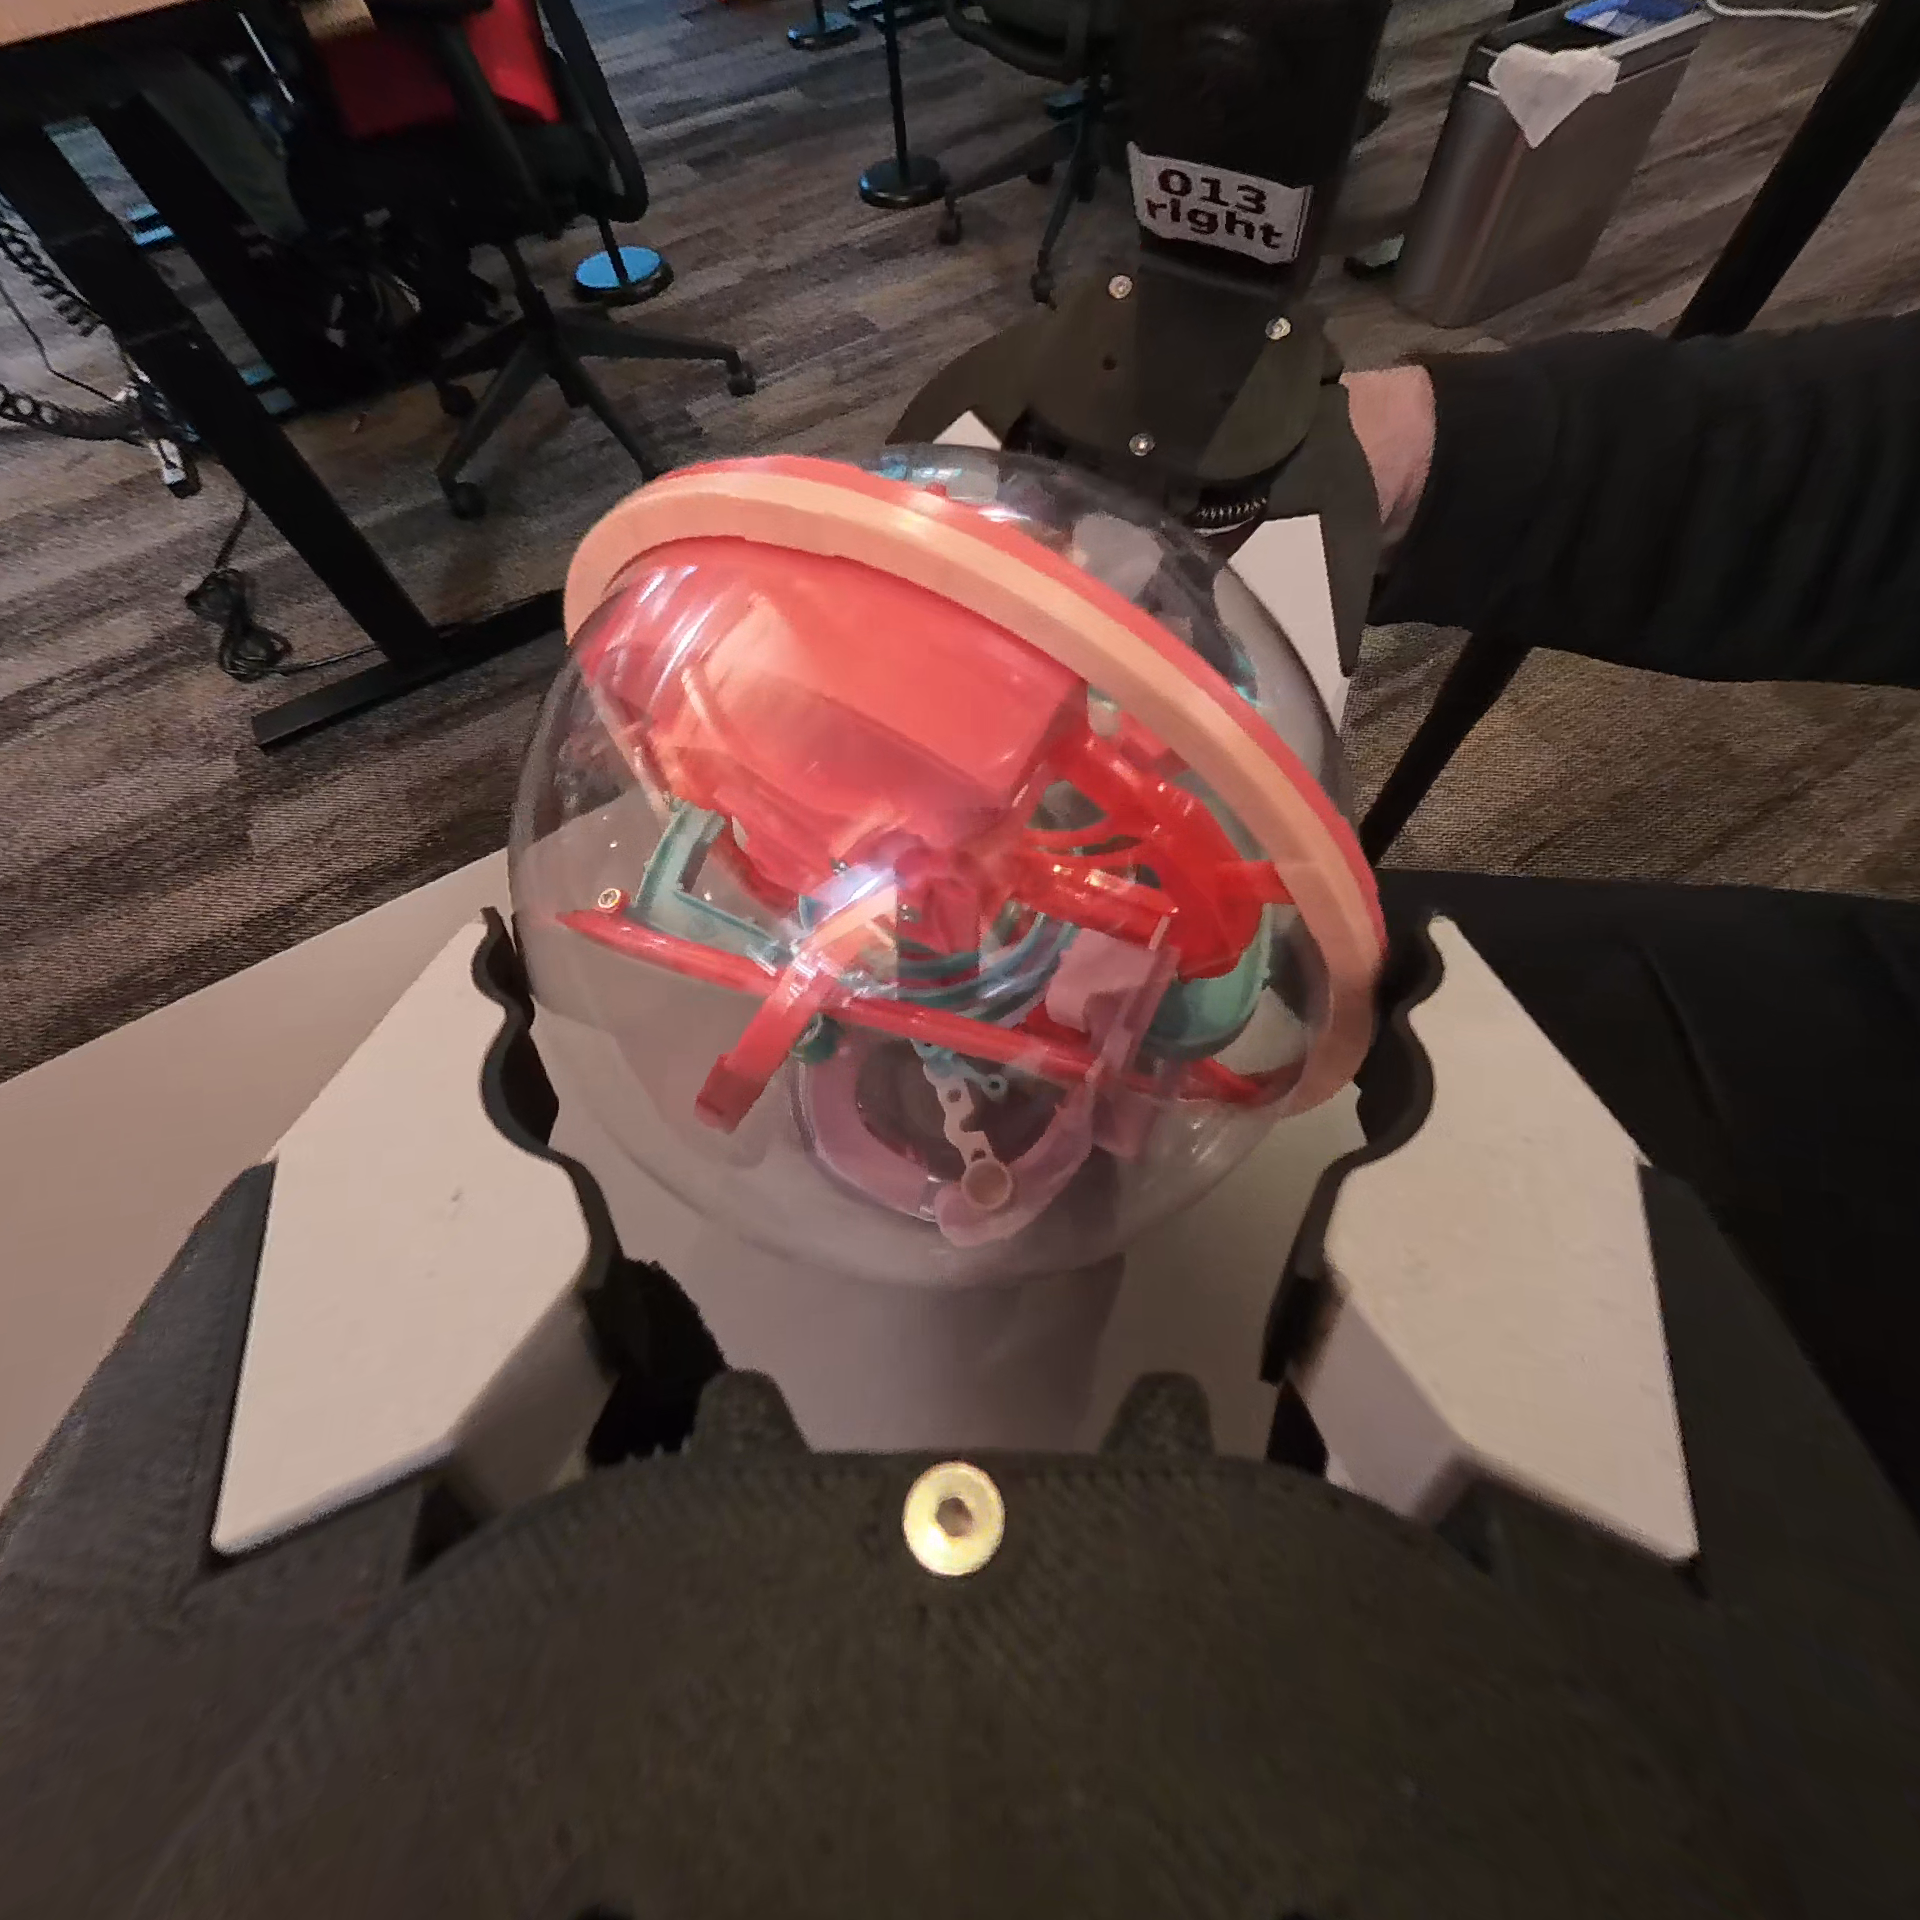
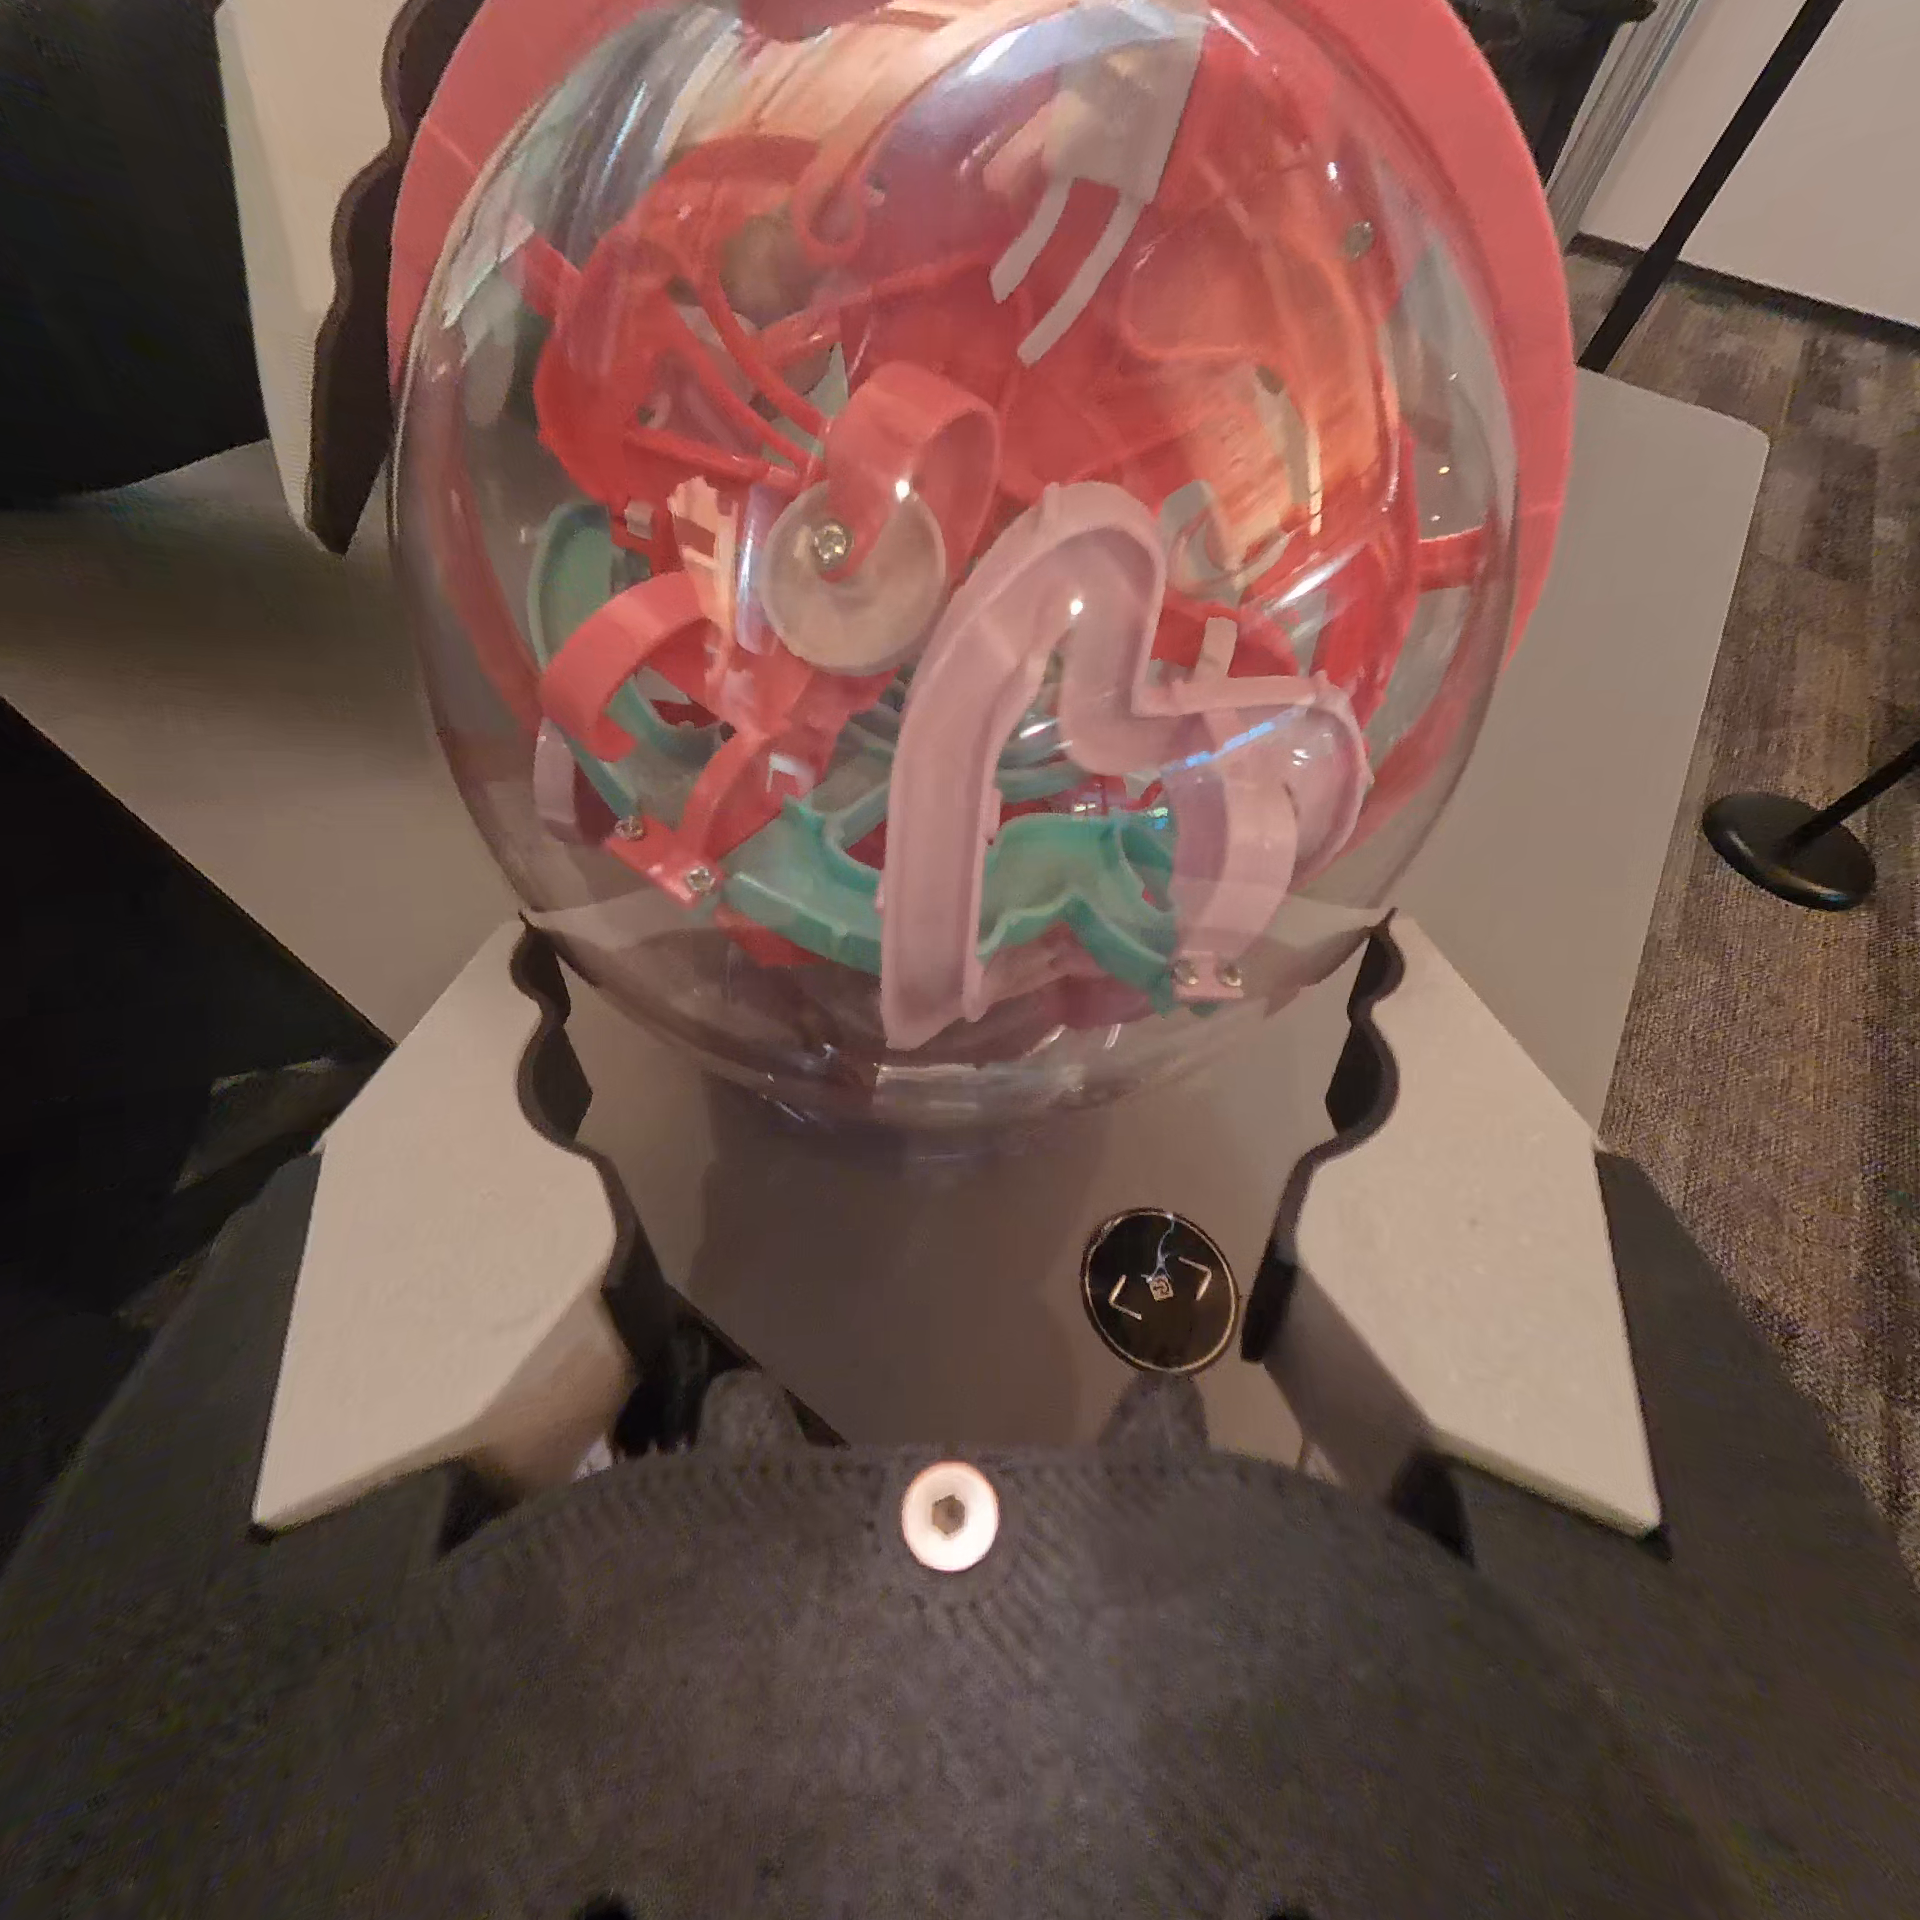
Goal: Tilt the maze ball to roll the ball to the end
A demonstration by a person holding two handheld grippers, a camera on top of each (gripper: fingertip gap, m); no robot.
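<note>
The maze ball [image 1: 935, 831] is a clear sphere with red, teal and pink tracks inside and a pale ring around it, tilted down to the right. My left gripper [image 1: 951, 966] is shut on it, with one finger on each side of the sphere. My right gripper [image 2: 956, 935] grips the sphere's lower sides from the opposite side, and the maze ball [image 2: 966, 540] fills that view. The right gripper's body [image 1: 1216, 312] shows behind the sphere in the left wrist view. The sphere hangs just above a white table [image 1: 416, 1247]. I cannot make out the small ball inside.
A black round disc [image 2: 1161, 1291] lies on the white table [image 2: 416, 1247] under my right gripper. A person's dark sleeve [image 1: 1662, 499] is at the right. Office chairs [image 1: 540, 312], desk legs, a metal bin [image 1: 1527, 187] and a black stand base [image 2: 1787, 852] stand on the carpet around.
</note>
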